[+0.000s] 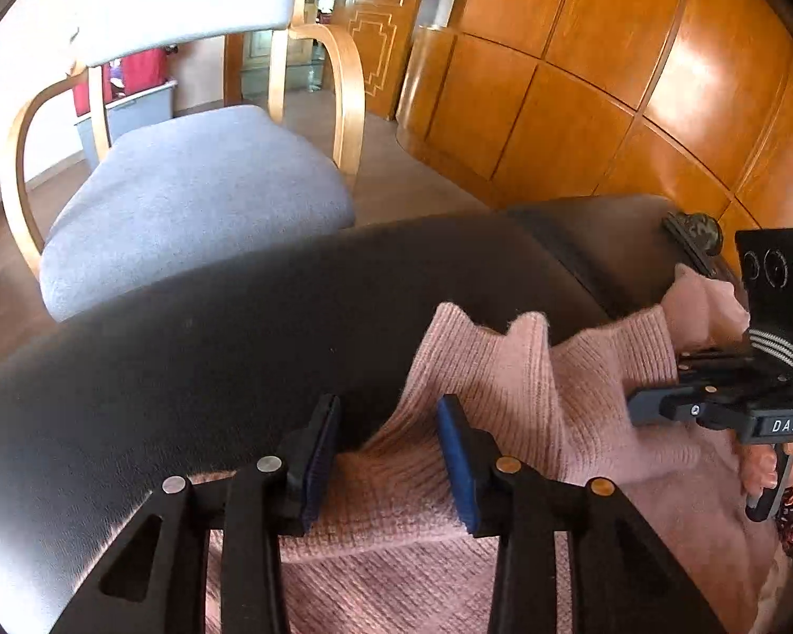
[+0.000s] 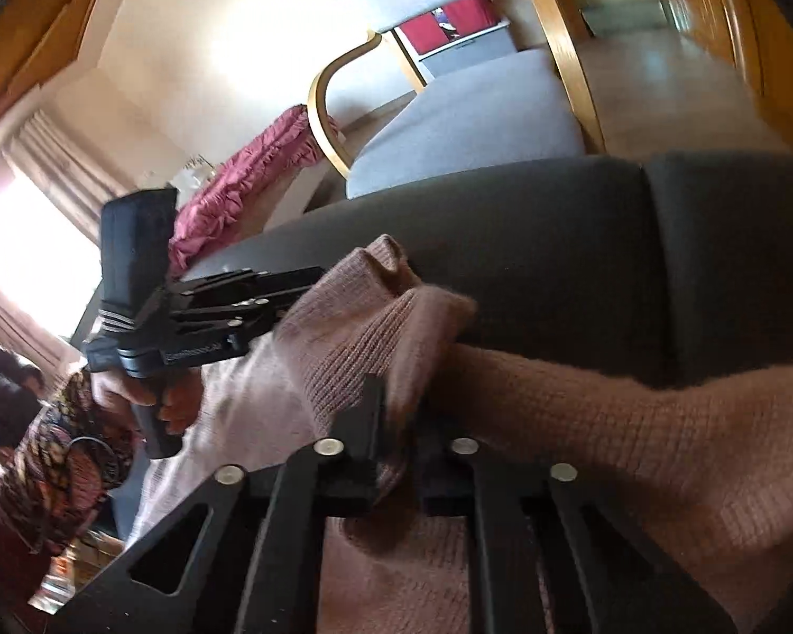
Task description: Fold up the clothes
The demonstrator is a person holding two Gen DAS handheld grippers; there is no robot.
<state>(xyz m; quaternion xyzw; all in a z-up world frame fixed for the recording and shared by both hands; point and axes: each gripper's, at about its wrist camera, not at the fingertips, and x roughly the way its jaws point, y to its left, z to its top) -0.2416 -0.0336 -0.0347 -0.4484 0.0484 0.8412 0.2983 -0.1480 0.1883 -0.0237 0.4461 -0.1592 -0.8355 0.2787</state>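
Pink knitted sweater is spread over a dark padded surface, its ribbed edge bunched into upright folds. Left tongs are seen spread apart, with a fold of the sweater lying between the blue pads but not pinched. Right tongs are clamped on a fold of the same sweater, raised slightly off the surface. A hand is seen gripping the left tool's handle. A grey-cushioned wooden chair is set just beyond the dark surface, and orange wood panelling is visible behind.
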